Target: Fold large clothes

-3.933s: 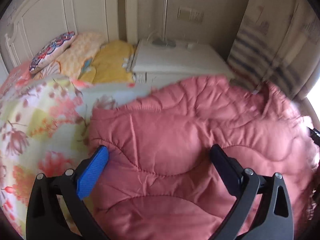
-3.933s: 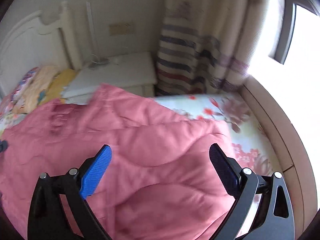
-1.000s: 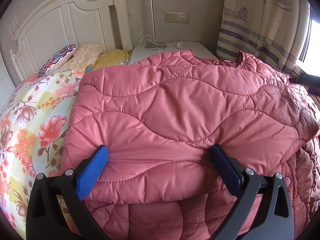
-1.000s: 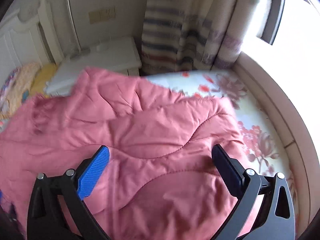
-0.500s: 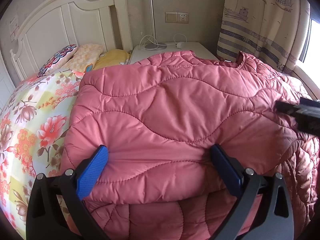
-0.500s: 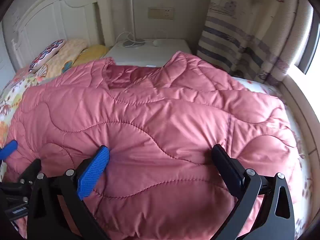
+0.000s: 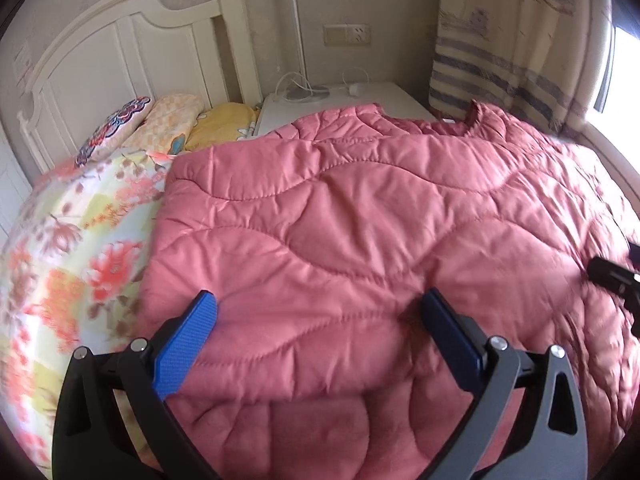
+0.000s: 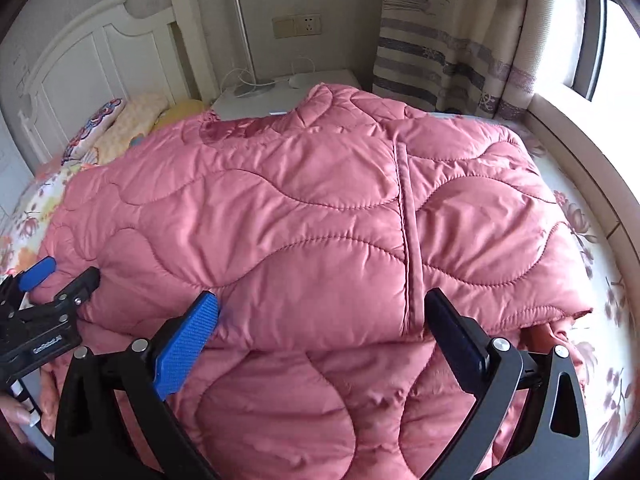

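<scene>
Pink quilted coat (image 8: pixel 320 216) unmoved on bed, right gripper (image 8: pixel 322 330) shifted rightward, both jaws wide open, empty

One readable mark only: small white lettering on the black body of the left gripper (image 8: pixel 60 280), seen at the left edge of the right wrist view. It looks like "GenRobot.AI", though the print is tiny and the letters are not sharp. The curtain (image 8: pixel 448 36) carries a printed boat picture, no words legible. The wall socket plate (image 8: pixel 297 25) shows no readable text. Nothing readable in the left wrist view.
</scene>
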Motion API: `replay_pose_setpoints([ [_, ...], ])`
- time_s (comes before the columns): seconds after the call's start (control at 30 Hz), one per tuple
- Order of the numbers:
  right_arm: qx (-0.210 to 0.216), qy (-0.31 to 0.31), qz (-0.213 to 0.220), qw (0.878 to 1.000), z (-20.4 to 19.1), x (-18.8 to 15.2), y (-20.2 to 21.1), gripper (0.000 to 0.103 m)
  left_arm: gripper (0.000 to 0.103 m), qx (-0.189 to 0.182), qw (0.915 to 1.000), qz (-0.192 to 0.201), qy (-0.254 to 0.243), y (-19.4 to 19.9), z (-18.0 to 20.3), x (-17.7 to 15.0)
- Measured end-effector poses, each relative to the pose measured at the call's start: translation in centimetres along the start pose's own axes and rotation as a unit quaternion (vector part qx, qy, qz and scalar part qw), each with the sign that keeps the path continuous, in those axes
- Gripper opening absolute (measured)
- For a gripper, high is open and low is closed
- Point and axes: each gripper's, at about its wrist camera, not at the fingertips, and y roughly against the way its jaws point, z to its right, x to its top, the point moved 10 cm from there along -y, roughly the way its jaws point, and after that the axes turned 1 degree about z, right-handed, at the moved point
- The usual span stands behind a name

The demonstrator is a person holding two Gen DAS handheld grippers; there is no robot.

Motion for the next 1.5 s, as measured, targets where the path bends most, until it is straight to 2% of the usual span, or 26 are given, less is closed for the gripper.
replay_pose_setpoints([
  [0.13,0.012,0.006,0.025,1.0,-0.1,-0.4,3.5,0.098,0.101,-0.003,0.9993,0.0,-0.038,5.0,1.2,-0.8],
  [0.23,0.02,0.003,0.034,0.999,0.0,-1.0,5.4,0.098,0.101,-0.019,0.9985,-0.006,-0.052,7.6,2.3,-3.0],
  [0.33,0.014,0.01,0.029,0.999,0.5,-2.4,6.4,0.098,0.101,-0.037,0.9967,-0.045,-0.056,7.6,3.4,-6.8],
  [0.43,0.011,0.03,0.004,0.999,0.4,-4.3,5.5,0.098,0.101,-0.029,0.9934,-0.082,-0.075,5.8,4.3,-10.0],
  [0.47,0.004,0.035,-0.007,0.999,0.6,-5.1,4.9,0.098,0.101,-0.032,0.9935,-0.082,-0.072,5.2,4.6,-10.6],
  [0.5,-0.005,0.04,-0.023,0.999,0.8,-5.9,4.1,0.098,0.101,-0.037,0.9956,-0.066,-0.057,5.3,4.4,-10.5],
  [0.57,-0.021,0.049,-0.058,0.997,1.0,-7.7,2.3,0.099,0.101,-0.046,0.9951,-0.072,-0.05,5.1,4.3,-10.7],
  [0.63,-0.022,0.047,-0.045,0.998,0.9,-7.7,2.5,0.098,0.101,-0.044,0.9951,-0.074,-0.049,5.3,4.1,-10.6],
  [0.7,-0.017,0.047,-0.046,0.998,0.8,-7.7,3.0,0.098,0.101,-0.041,0.9965,-0.06,-0.04,6.3,3.7,-10.3],
  [0.87,-0.009,0.055,-0.027,0.998,0.9,-8.1,5.9,0.098,0.101,-0.081,0.9958,-0.022,-0.036,10.4,4.6,-10.6],
  [0.97,-0.002,0.075,-0.047,0.996,0.6,-10.2,6.3,0.098,0.101,-0.097,0.9933,-0.026,-0.056,10.9,6.4,-11.8],
  [1.0,-0.005,0.083,-0.057,0.995,0.6,-11.1,6.0,0.098,0.101,-0.094,0.9929,-0.037,-0.063,10.4,7.0,-12.5],
  [1.07,-0.005,0.082,-0.039,0.996,0.7,-11.7,6.0,0.098,0.101,-0.076,0.9919,-0.071,-0.073,8.6,7.7,-14.2],
  [1.2,-0.011,0.079,-0.038,0.996,0.5,-11.8,6.8,0.098,0.101,-0.075,0.9944,-0.052,-0.053,10.0,7.3,-14.3],
  [1.37,0.015,0.085,-0.013,0.996,0.1,-13.2,10.2,0.098,0.101,-0.073,0.9966,-0.015,-0.035,14.0,6.6,-15.7],
  [1.43,0.024,0.092,-0.019,0.995,-0.1,-14.7,10.9,0.098,0.101,-0.072,0.9962,-0.02,-0.045,14.2,7.4,-17.3],
  [1.5,0.024,0.109,-0.031,0.993,-0.3,-16.8,10.6,0.098,0.101,-0.061,0.9959,-0.041,-0.053,13.3,7.8,-18.9],
])
